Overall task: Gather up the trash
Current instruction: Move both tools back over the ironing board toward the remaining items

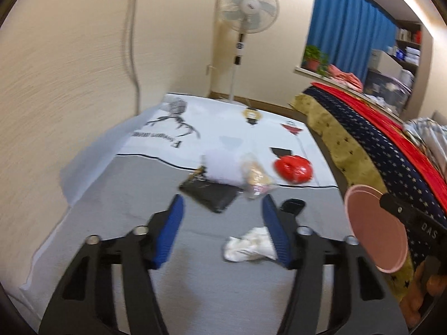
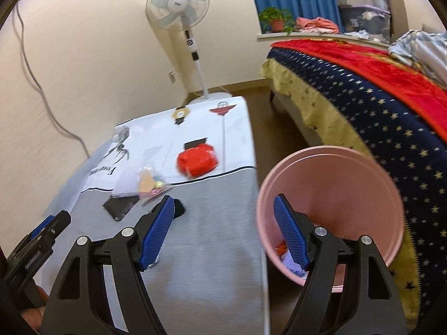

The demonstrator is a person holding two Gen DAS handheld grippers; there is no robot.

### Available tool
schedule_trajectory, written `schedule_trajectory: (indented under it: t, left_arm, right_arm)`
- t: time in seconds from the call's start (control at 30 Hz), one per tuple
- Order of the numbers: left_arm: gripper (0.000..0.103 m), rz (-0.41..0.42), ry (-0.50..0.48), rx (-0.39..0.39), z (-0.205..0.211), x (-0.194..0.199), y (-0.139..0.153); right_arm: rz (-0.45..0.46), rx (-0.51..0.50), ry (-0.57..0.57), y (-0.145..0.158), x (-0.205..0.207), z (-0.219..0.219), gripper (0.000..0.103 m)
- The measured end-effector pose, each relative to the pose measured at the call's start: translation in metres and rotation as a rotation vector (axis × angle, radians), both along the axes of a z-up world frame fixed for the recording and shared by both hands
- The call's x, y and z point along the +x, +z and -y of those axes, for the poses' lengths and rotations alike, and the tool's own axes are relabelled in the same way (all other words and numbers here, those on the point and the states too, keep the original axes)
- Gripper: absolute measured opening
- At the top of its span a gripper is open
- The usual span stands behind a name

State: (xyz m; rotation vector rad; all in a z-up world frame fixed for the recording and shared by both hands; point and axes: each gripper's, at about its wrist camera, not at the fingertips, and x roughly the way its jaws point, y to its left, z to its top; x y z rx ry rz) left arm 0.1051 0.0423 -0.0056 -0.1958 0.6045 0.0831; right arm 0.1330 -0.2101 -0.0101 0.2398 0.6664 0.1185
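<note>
Trash lies on a grey and white table (image 1: 139,223): a crumpled white tissue (image 1: 248,245) near my left gripper's right finger, a black packet (image 1: 209,194), a clear snack wrapper (image 1: 255,178), a white bag (image 1: 223,167), a red bag (image 1: 293,169) and a small black piece (image 1: 293,205). My left gripper (image 1: 223,217) is open and empty above the table. My right gripper (image 2: 223,220) is open and empty, over the table's right edge. A pink bin (image 2: 335,195) stands beside the table with some trash inside (image 2: 287,256). The red bag (image 2: 197,159) and the wrapper (image 2: 152,185) also show in the right wrist view.
A bed with a starry blue and red cover (image 2: 377,106) stands right of the bin. A standing fan (image 2: 178,5) is behind the table. A wall (image 1: 69,83) runs along the left, with a hanging cable (image 2: 42,97).
</note>
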Motion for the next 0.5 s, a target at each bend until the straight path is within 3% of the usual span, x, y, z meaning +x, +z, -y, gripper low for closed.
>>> schedule_trajectory:
  t: [0.2, 0.5]
  left_arm:
    - [0.041, 0.003, 0.018, 0.001, -0.007, 0.009, -0.005]
    - [0.032, 0.001, 0.027, 0.014, -0.009, 0.030, -0.014]
  right_arm:
    - [-0.012, 0.031, 0.059, -0.008, 0.013, -0.021, 0.065]
    - [-0.069, 0.061, 0.155, -0.031, 0.041, -0.060, 0.065]
